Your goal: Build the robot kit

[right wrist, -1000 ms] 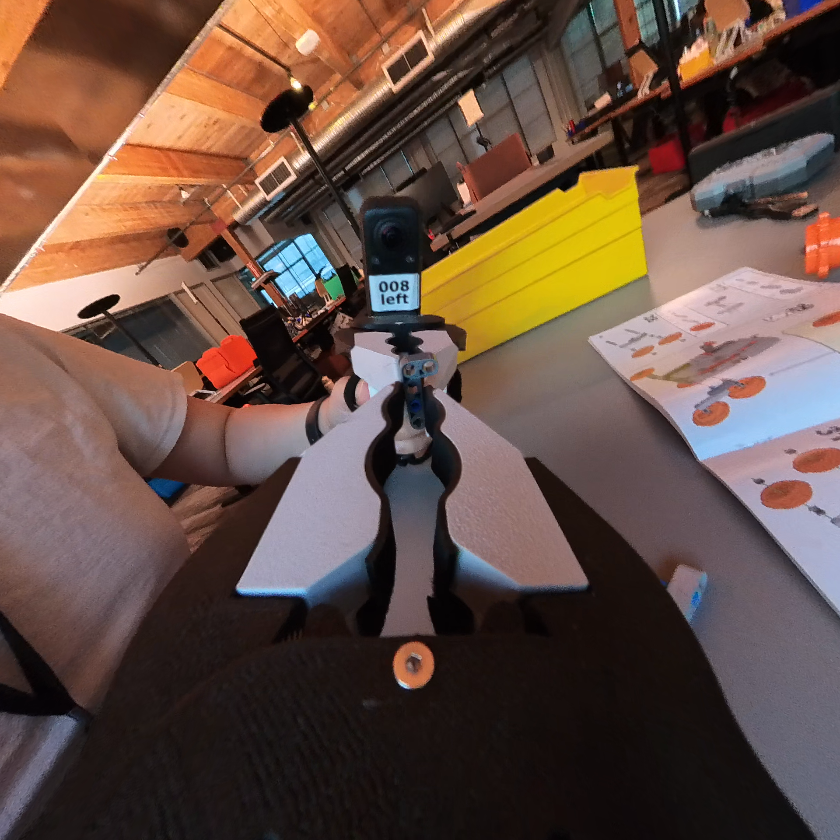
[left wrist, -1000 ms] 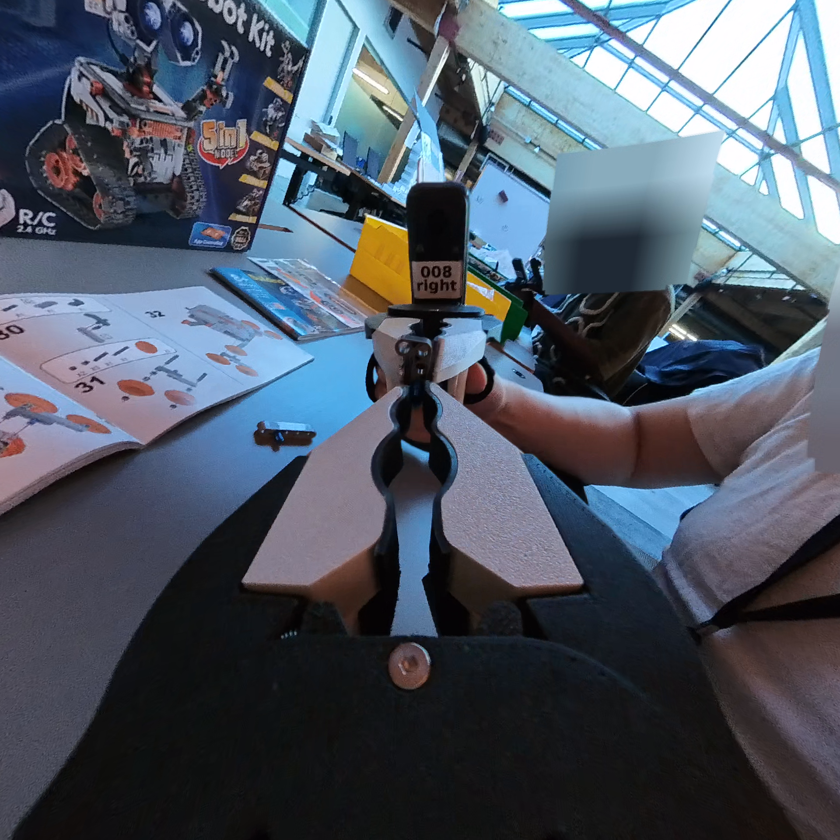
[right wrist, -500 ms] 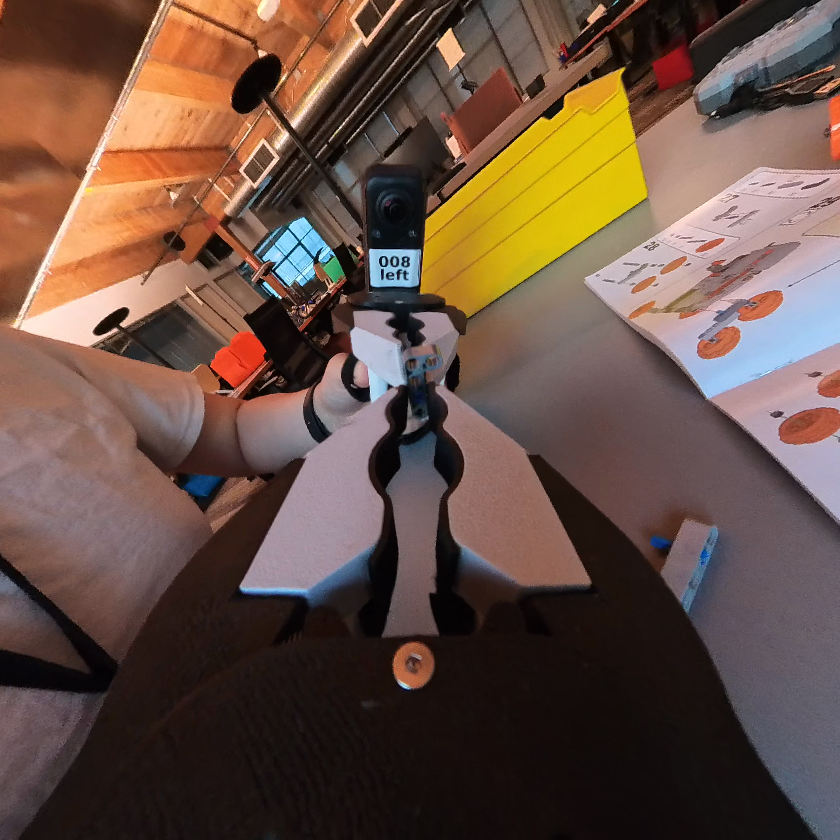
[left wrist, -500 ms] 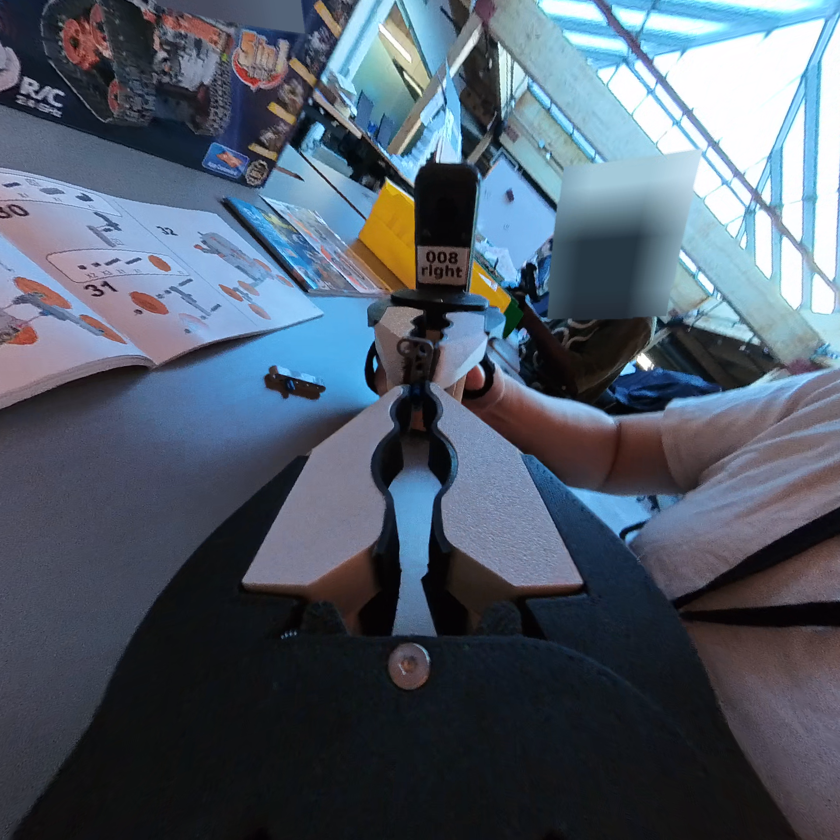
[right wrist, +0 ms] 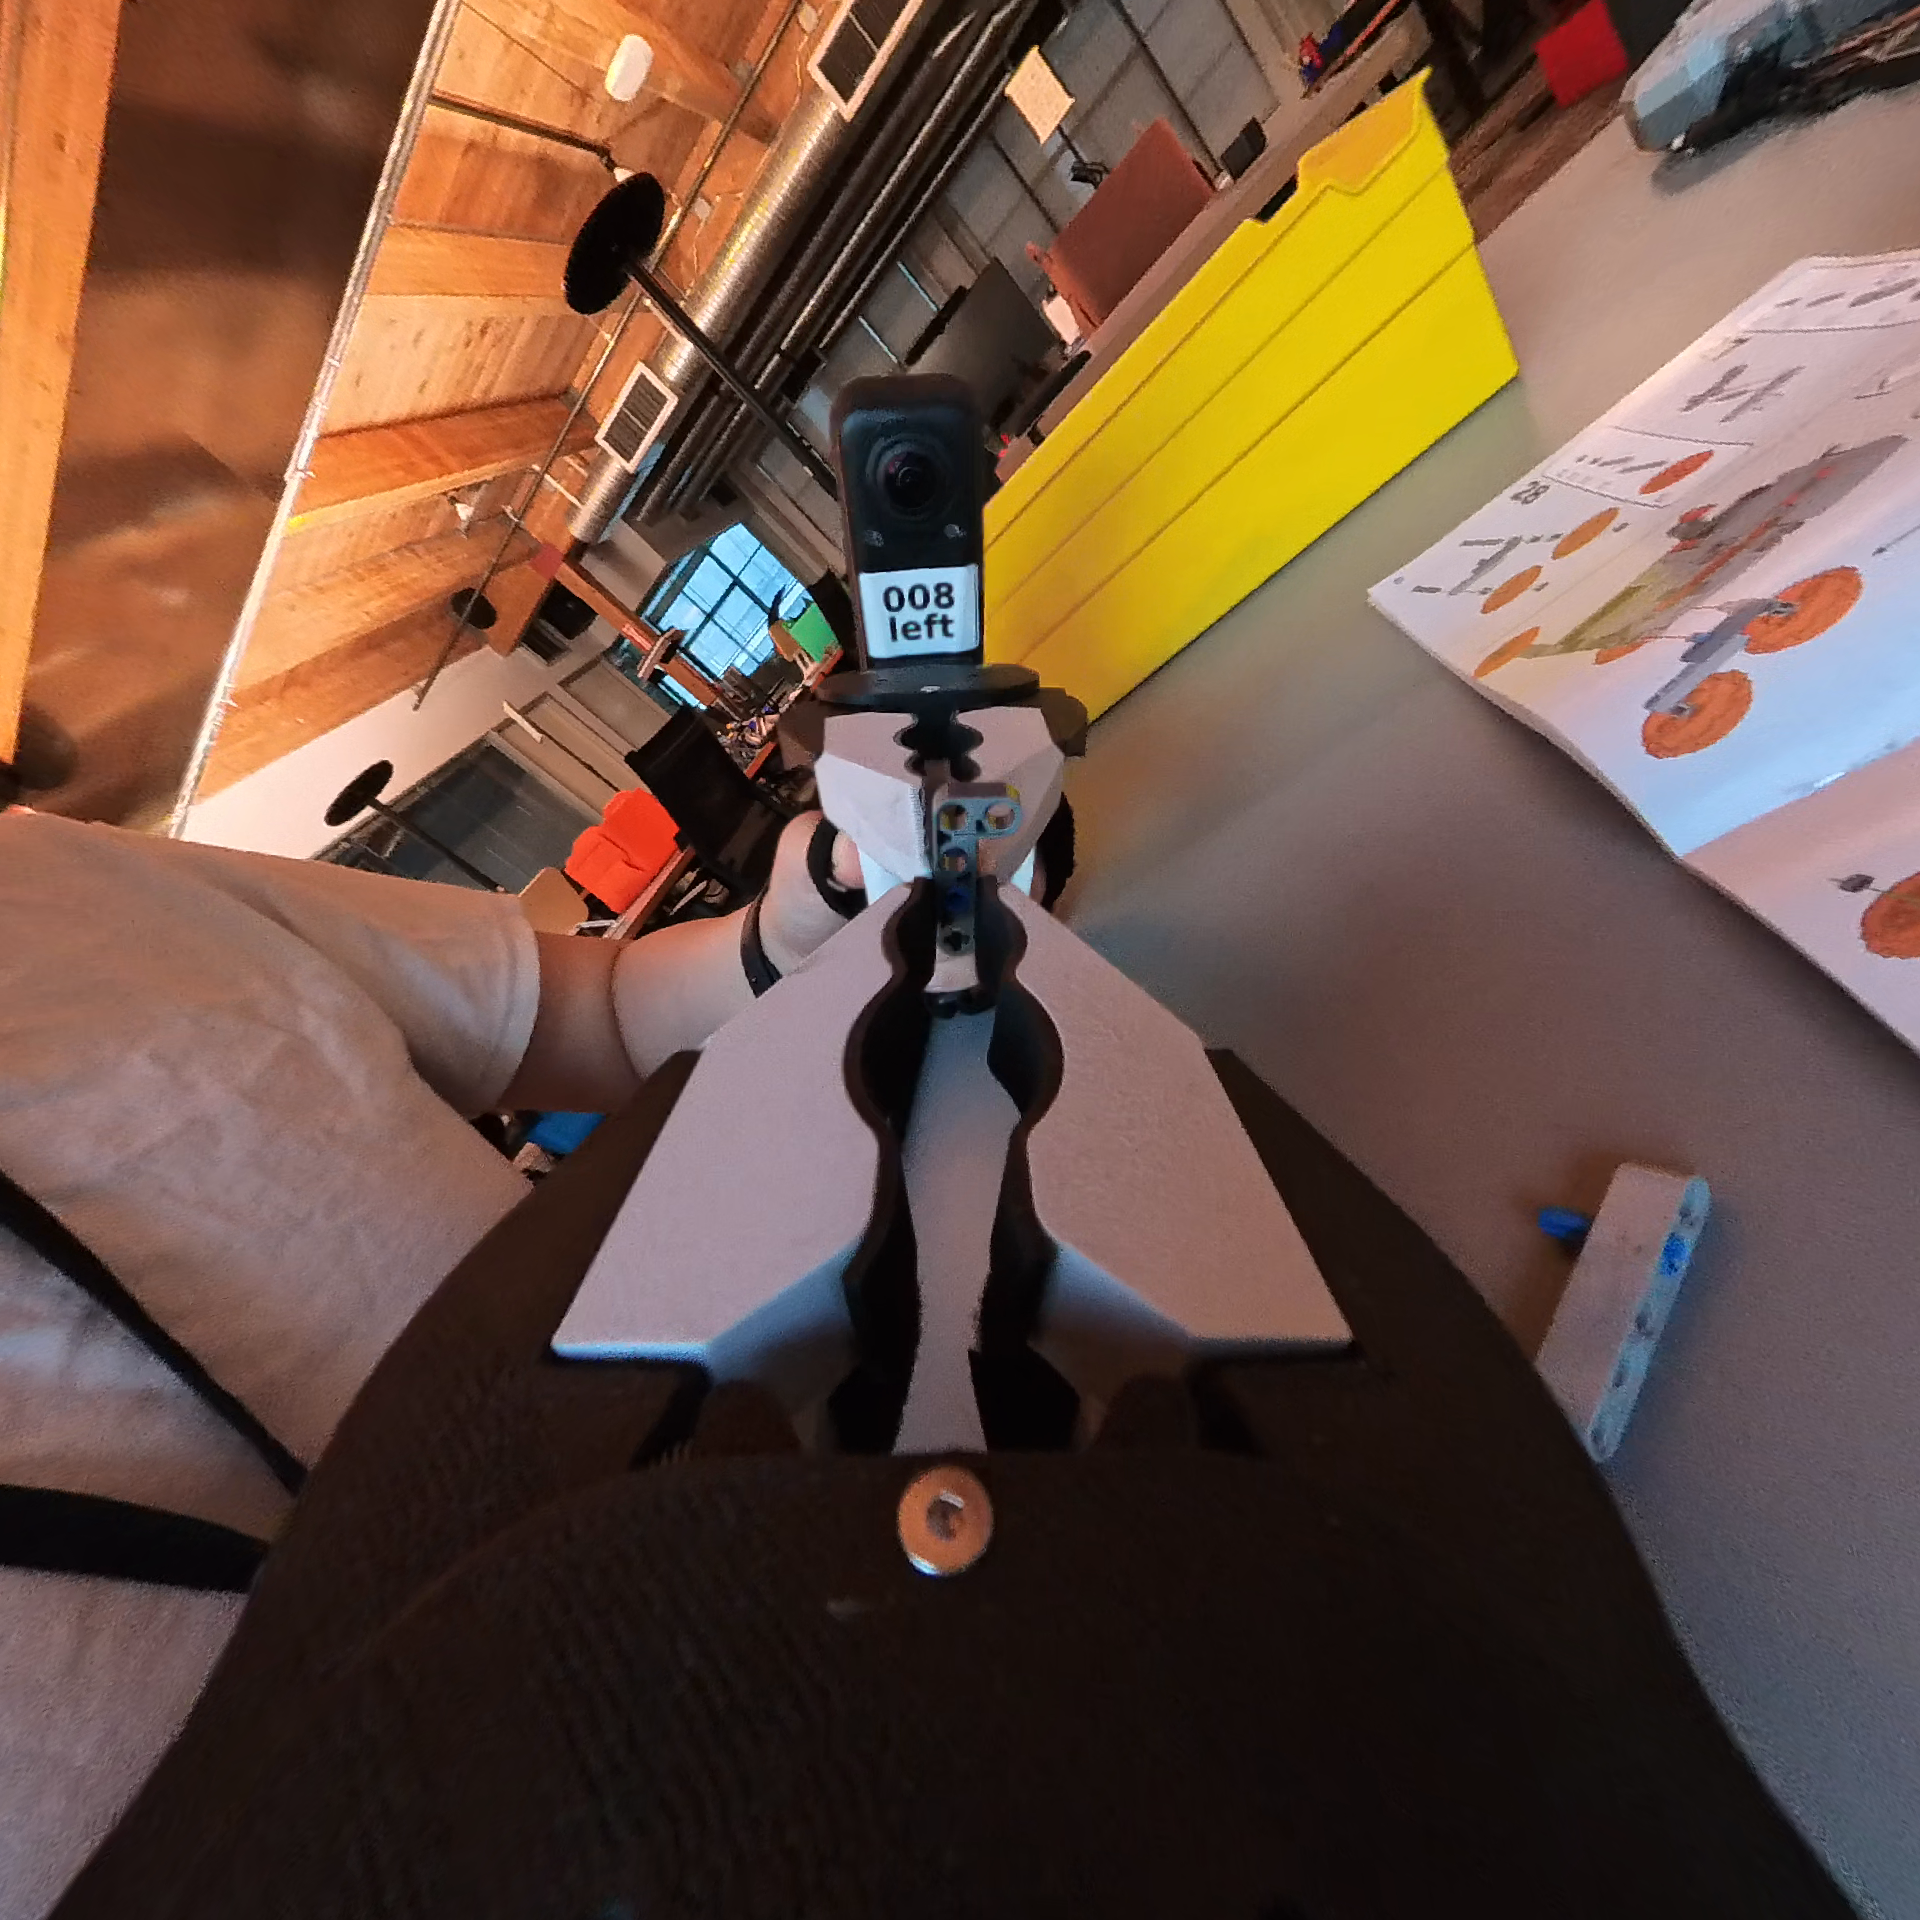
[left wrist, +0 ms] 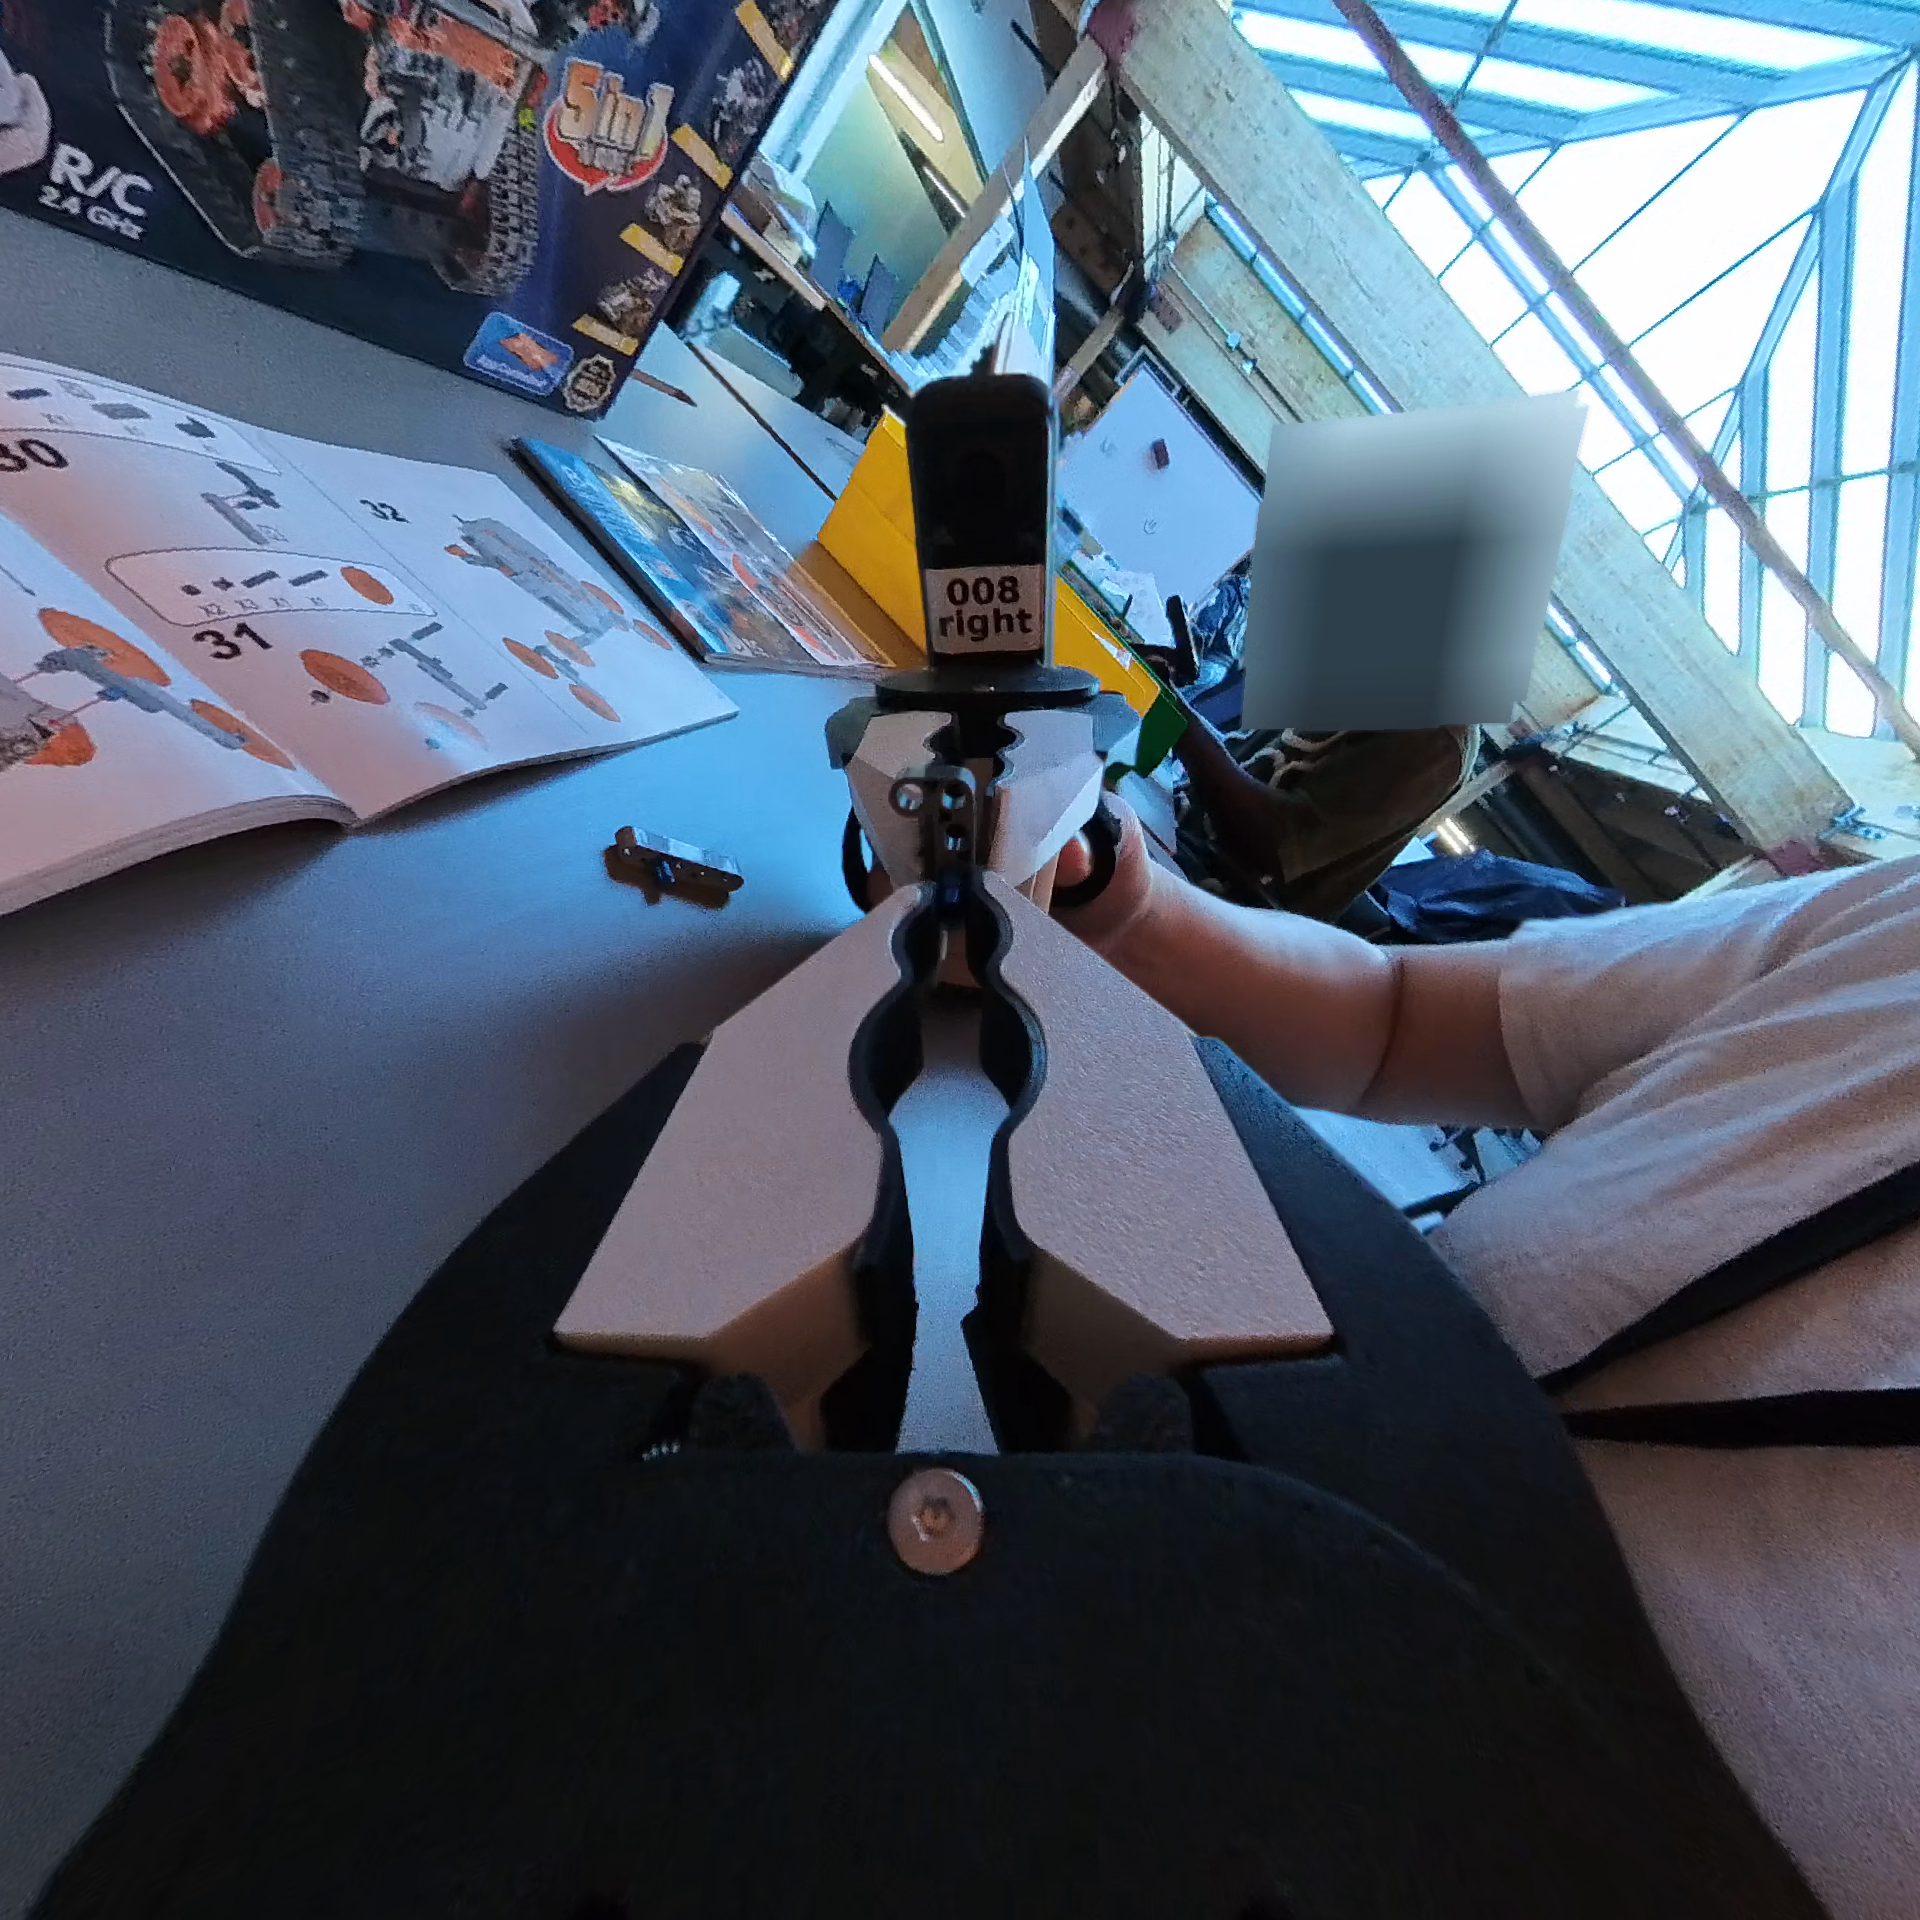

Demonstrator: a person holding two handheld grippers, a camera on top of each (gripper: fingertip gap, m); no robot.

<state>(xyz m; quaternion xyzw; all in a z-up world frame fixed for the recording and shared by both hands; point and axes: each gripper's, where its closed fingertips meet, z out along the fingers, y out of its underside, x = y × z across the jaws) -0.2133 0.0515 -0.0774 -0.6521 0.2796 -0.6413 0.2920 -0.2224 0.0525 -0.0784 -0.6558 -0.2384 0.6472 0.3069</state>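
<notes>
My two grippers meet tip to tip above the grey table (left wrist: 312, 1091). Between them is a small grey L-shaped holed beam (left wrist: 940, 821) with a blue pin (left wrist: 949, 889) in it. My left gripper (left wrist: 948, 902) is shut, and its tips close right at the blue pin end of the beam. The right gripper shows behind it, held by a hand. In the right wrist view my right gripper (right wrist: 951, 940) is shut on the lower end of the same beam (right wrist: 968, 831). The left gripper faces it just behind.
An open instruction booklet (left wrist: 312, 623) (right wrist: 1714, 582) lies on the table. Near it are a small dark part (left wrist: 673, 864) and a pale beam with blue pins (right wrist: 1631, 1309). Farther off are a kit box (left wrist: 364, 156), a magazine (left wrist: 707, 561) and a yellow bin (right wrist: 1247, 416). A person sits beyond. The grippers are tip to tip, or close to it.
Both grippers have tilted and shifted together while staying tip to tip on the beam. The table and booklet have swung in both views. Neither grip has changed.
</notes>
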